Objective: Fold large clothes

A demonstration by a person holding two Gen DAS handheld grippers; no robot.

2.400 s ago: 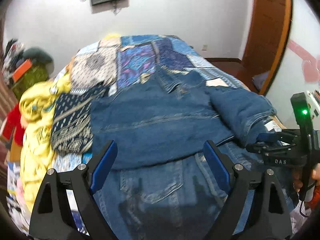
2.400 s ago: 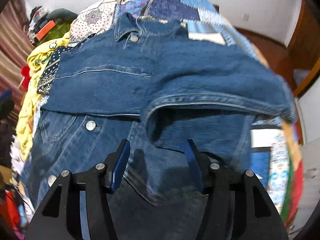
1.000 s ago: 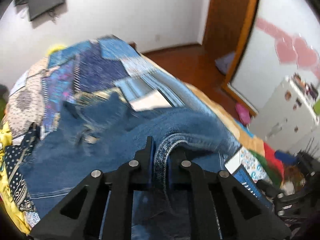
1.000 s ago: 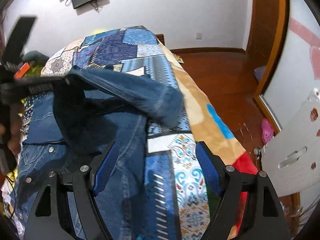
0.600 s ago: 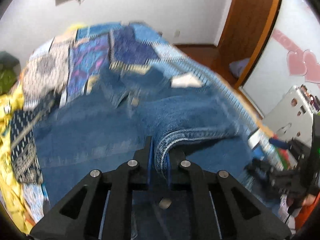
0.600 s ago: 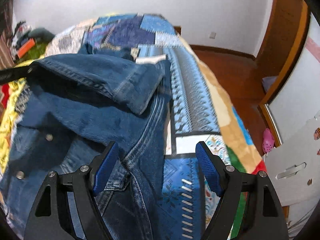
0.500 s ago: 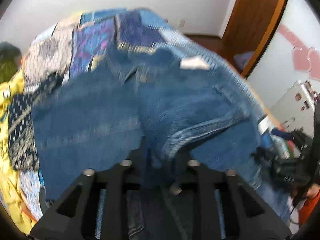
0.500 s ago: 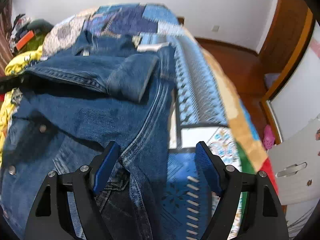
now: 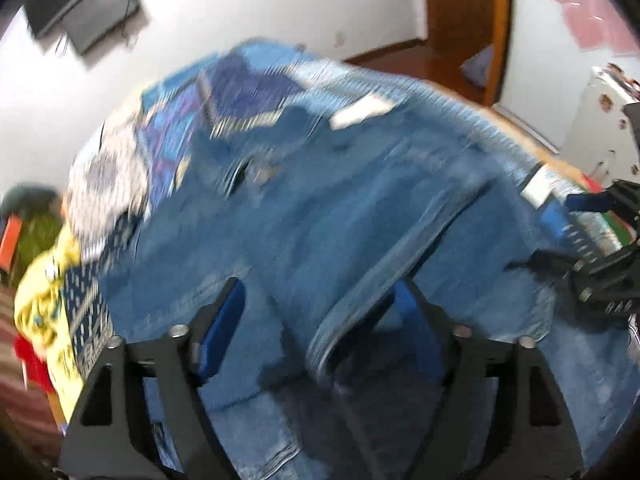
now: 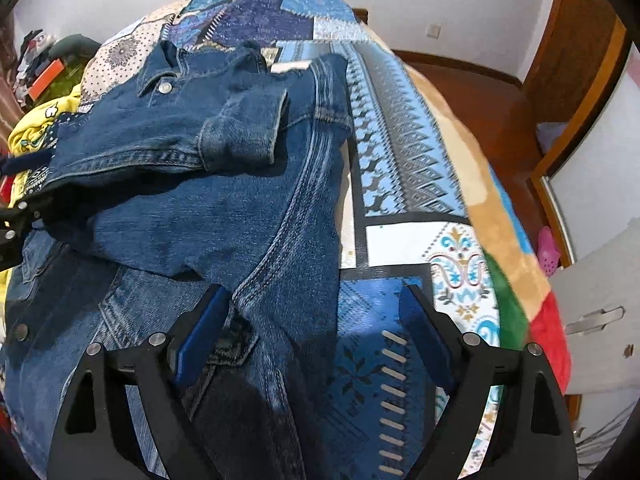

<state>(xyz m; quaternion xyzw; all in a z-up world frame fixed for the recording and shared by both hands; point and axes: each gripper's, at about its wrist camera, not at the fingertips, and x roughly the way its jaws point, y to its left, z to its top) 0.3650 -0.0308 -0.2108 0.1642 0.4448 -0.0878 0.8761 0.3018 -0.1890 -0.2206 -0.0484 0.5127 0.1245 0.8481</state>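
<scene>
A blue denim jacket (image 10: 224, 200) lies spread on a patchwork bedspread (image 10: 404, 152), collar toward the far end. Its right sleeve (image 10: 240, 128) is folded across the chest, cuff lying flat. In the blurred left wrist view the jacket (image 9: 320, 208) fills the middle. My left gripper (image 9: 320, 312) is open just above the folded sleeve's edge (image 9: 360, 308), holding nothing. My right gripper (image 10: 316, 320) is open over the jacket's right side seam near the hem, empty. It also shows at the right edge of the left wrist view (image 9: 600, 264).
Yellow and patterned clothes (image 10: 32, 132) are piled at the bed's left side. A wooden door frame (image 10: 576, 80) and floor lie to the right. A white cabinet (image 10: 600, 320) stands by the bed's right corner. A dark screen (image 9: 96, 12) hangs on the far wall.
My left gripper has opened and let go of the sleeve, which now lies folded across the jacket's chest. My right gripper stayed open and moved slightly lower toward the jacket's right side.
</scene>
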